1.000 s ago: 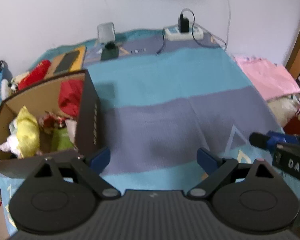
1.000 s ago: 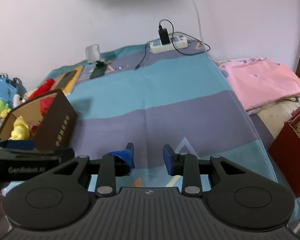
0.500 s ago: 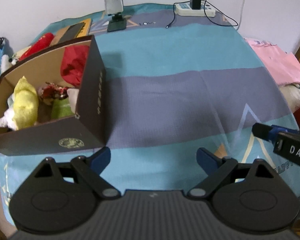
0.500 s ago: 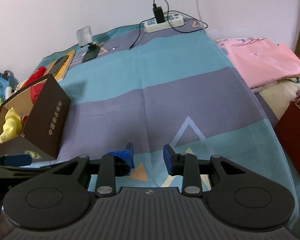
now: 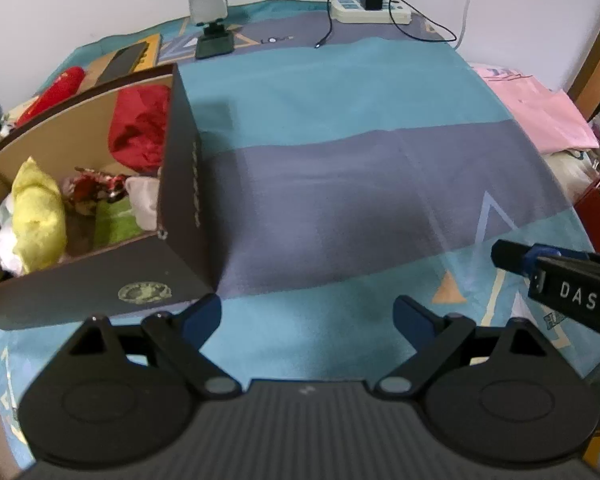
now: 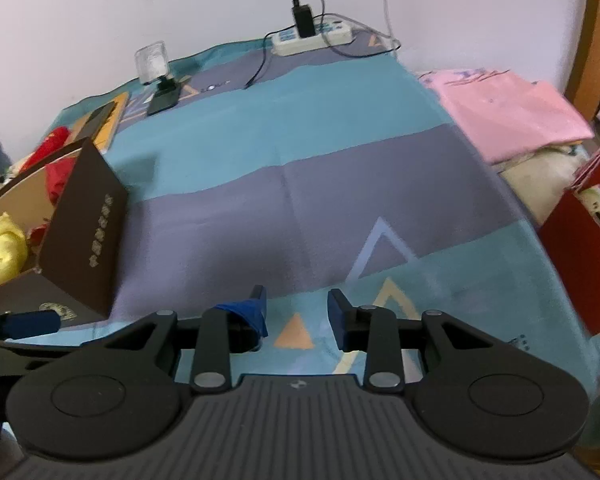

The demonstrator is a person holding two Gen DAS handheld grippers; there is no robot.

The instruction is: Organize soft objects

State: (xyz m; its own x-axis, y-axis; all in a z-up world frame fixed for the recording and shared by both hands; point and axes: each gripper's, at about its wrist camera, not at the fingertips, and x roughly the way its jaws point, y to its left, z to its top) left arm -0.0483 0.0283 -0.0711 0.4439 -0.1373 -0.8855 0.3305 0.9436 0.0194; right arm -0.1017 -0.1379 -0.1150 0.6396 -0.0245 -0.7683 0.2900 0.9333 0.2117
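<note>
While both tools gape empty, right tool [image 5: 560, 276] reads "DAS"; box [image 5: 188, 200] lettering illegible.

Ahead of both finger pairs: bare striped bedspread [image 5: 340, 184], nothing on it up to the far edge.
Left of the left gripper's fingers [image 5: 204, 314]: dark cardboard box [image 5: 188, 184] standing just beside the left fingertip; its open top is crowded with soft toys [image 5: 40, 208].
Right of the left gripper [image 5: 308, 314]: the right gripper [image 5: 512, 258] reaches in from the side, apart from it.
Right of the right gripper's fingers [image 6: 338, 314]: red box [image 6: 580, 256] at the bed edge, folded pink cloth [image 6: 512, 112] beyond.
Far end: power strip [image 5: 370, 10], its cable, small lamp stand [image 5: 214, 40] by the wall.
</note>
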